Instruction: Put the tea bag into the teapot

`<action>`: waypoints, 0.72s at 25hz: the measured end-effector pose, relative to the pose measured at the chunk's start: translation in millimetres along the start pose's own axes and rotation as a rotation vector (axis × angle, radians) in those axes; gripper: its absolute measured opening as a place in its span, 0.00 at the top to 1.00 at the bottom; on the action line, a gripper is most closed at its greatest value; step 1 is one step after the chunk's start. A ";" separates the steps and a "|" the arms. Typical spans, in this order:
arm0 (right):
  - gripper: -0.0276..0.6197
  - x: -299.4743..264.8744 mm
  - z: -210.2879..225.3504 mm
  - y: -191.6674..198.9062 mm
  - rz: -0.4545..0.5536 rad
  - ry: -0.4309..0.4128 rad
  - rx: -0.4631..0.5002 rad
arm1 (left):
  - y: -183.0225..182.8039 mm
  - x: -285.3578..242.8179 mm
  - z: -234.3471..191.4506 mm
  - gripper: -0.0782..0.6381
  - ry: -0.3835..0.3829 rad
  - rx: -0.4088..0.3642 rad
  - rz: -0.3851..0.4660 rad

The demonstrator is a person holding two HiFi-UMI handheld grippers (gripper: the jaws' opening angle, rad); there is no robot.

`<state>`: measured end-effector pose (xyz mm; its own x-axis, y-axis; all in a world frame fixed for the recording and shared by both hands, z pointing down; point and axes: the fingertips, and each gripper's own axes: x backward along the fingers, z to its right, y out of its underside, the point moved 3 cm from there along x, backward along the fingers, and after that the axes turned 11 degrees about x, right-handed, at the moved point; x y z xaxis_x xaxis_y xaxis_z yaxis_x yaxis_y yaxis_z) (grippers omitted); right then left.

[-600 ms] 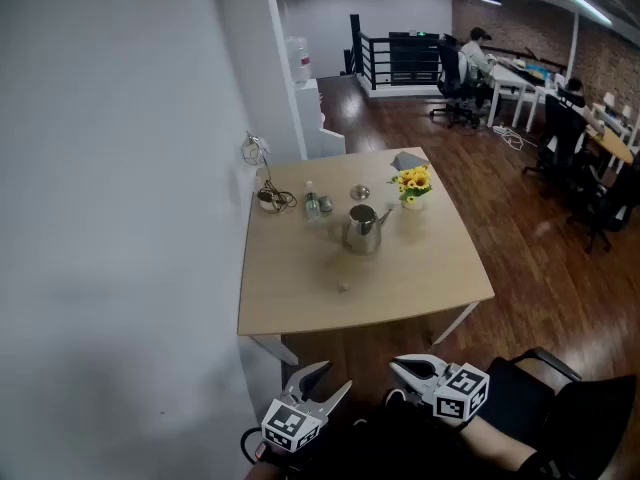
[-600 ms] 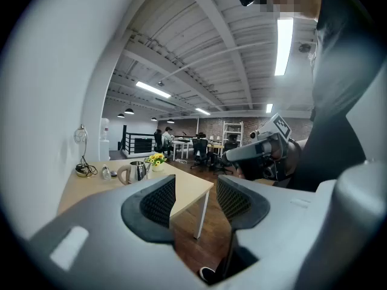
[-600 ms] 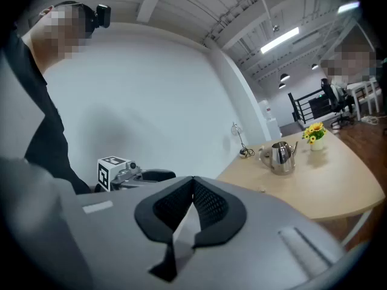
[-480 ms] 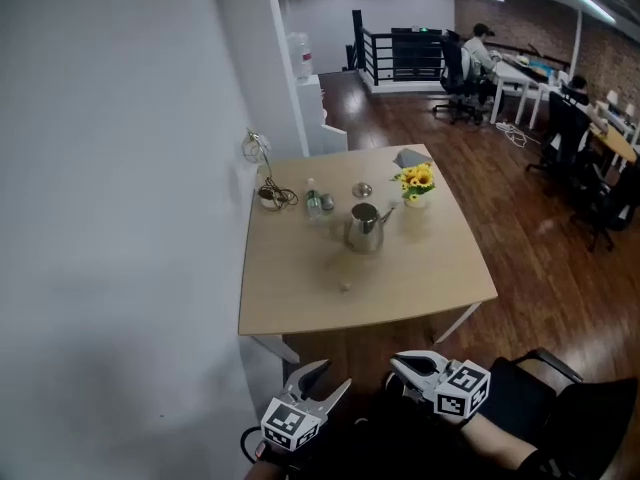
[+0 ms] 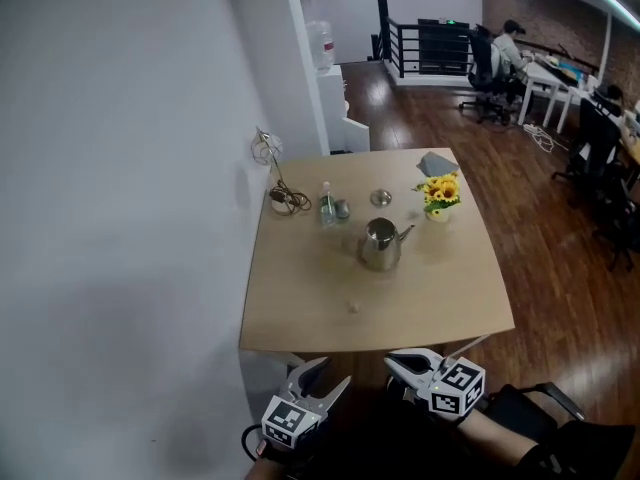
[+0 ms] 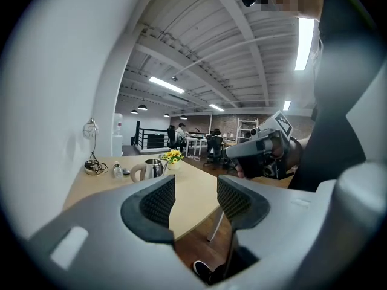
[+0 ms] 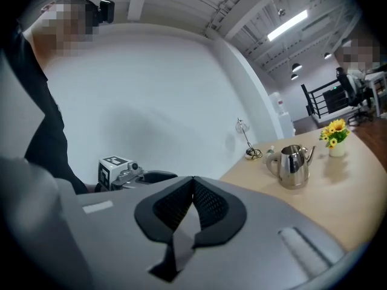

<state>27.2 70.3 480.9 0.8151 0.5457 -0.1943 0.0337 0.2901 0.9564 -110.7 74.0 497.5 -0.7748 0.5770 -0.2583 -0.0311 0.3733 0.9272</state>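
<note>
A steel teapot (image 5: 381,245) stands without its lid near the middle of the light wooden table (image 5: 300,298). Its round lid (image 5: 380,198) lies further back. A small pale tea bag (image 5: 352,307) lies on the tabletop in front of the teapot. Both grippers hang short of the table's near edge, well away from these things. My left gripper (image 5: 335,373) is open with nothing between its pads (image 6: 158,199). My right gripper (image 5: 393,360) is shut and empty, its pads (image 7: 205,199) meeting. The teapot (image 6: 151,170) (image 7: 294,165) shows in both gripper views.
A pot of yellow flowers (image 5: 439,193) stands right of the teapot, and a small bottle (image 5: 326,206) and coiled cables (image 5: 285,200) near the wall. A white wall (image 5: 120,218) runs along the left. Desks, chairs and seated people (image 5: 510,43) are far behind.
The head view has shifted: the table and teapot now sit lower and further right in it. Both grippers stay at the bottom edge, their jaws unchanged.
</note>
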 end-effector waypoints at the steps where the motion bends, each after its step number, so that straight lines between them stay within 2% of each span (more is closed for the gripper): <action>1: 0.95 -6.4 11.2 -4.0 0.000 -0.019 0.006 | -1.8 -10.4 -8.1 0.59 -0.012 0.000 -0.007; 4: 0.95 -22.5 44.3 -13.7 -0.012 -0.078 0.033 | -9.2 -39.6 -30.8 0.58 -0.050 0.002 -0.024; 7: 0.95 -33.8 84.5 -20.3 -0.034 -0.102 0.079 | -19.2 -67.5 -52.4 0.58 -0.094 0.005 -0.035; 10: 0.95 -42.0 118.3 -33.4 -0.021 -0.142 0.062 | -35.8 -90.4 -63.7 0.58 -0.131 0.005 -0.036; 14: 0.95 -54.0 143.6 -38.1 -0.024 -0.186 0.049 | -47.7 -109.7 -68.0 0.58 -0.163 -0.003 -0.042; 18: 0.94 -63.6 160.6 -34.3 -0.050 -0.207 0.099 | -41.1 -121.9 -77.7 0.57 -0.192 0.007 -0.079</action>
<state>67.0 -100.6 495.5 0.9119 0.3566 -0.2030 0.1254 0.2289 0.9653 -64.0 -68.2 512.0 -0.6354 0.6734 -0.3779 -0.0823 0.4275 0.9002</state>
